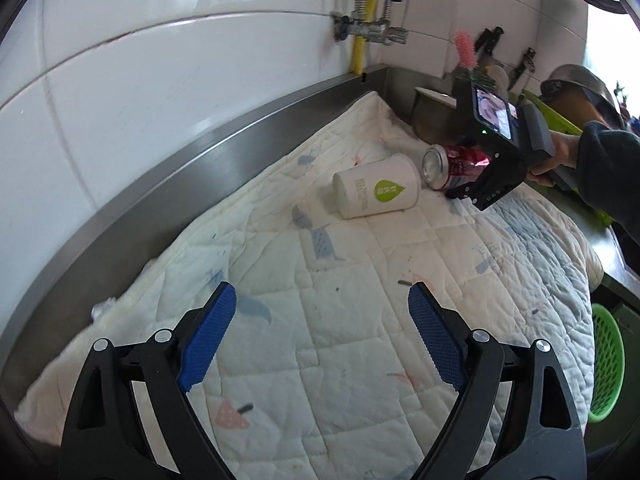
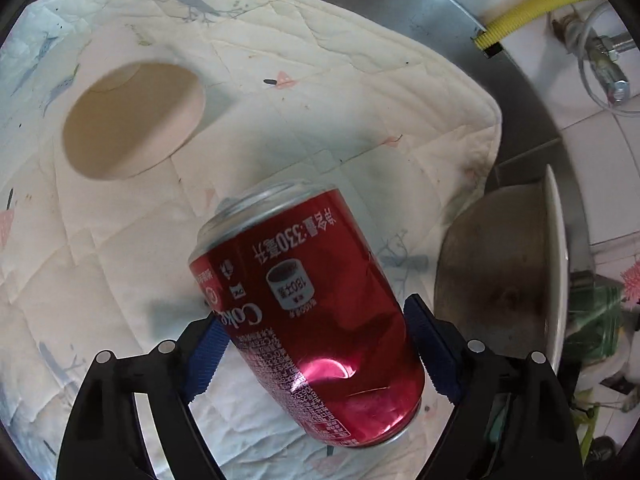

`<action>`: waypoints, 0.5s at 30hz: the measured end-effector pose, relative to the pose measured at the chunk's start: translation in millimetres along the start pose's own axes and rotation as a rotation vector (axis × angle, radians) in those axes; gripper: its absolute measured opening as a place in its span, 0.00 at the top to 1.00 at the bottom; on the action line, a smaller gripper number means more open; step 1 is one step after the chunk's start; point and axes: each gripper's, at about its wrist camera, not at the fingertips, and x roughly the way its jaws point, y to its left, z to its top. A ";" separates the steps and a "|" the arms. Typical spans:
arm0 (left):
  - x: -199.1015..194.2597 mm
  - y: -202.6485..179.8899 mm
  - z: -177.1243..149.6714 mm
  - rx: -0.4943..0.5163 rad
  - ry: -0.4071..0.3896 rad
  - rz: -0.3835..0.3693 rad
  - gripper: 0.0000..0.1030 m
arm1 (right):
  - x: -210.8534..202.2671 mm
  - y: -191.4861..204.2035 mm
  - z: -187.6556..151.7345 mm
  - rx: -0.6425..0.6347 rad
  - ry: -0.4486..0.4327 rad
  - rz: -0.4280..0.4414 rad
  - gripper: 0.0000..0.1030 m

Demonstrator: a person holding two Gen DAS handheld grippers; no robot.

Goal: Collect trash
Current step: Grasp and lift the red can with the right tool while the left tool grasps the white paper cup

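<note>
A red Coke can (image 2: 308,312) sits between the blue pads of my right gripper (image 2: 316,320), which is shut on it and holds it just above the quilted cloth (image 2: 320,128). In the left wrist view the can (image 1: 448,166) and the right gripper (image 1: 480,184) are at the far right of the cloth. A white paper cup (image 1: 376,190) with a green leaf mark lies on its side beside the can; its open mouth (image 2: 132,120) faces the right wrist camera. My left gripper (image 1: 322,320) is open and empty above the near part of the cloth.
A steel counter rim (image 1: 200,152) and white tiled wall run along the left. A steel bowl (image 2: 500,272) stands just past the cloth's far corner. A green basket (image 1: 608,364) sits below the counter's right edge. A yellow hose (image 1: 360,52) and pipes are on the wall.
</note>
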 end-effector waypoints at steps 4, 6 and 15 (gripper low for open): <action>16.8 -6.3 19.5 0.063 -0.009 -0.041 0.16 | -13.5 3.2 -9.7 0.045 -0.013 0.000 0.25; 26.0 -10.5 30.1 0.108 -0.017 -0.079 0.16 | -22.8 5.6 -18.0 0.080 -0.026 0.023 0.27; 73.7 -35.6 61.6 0.379 -0.003 -0.167 0.05 | -87.0 13.9 -62.1 0.303 -0.108 0.134 0.29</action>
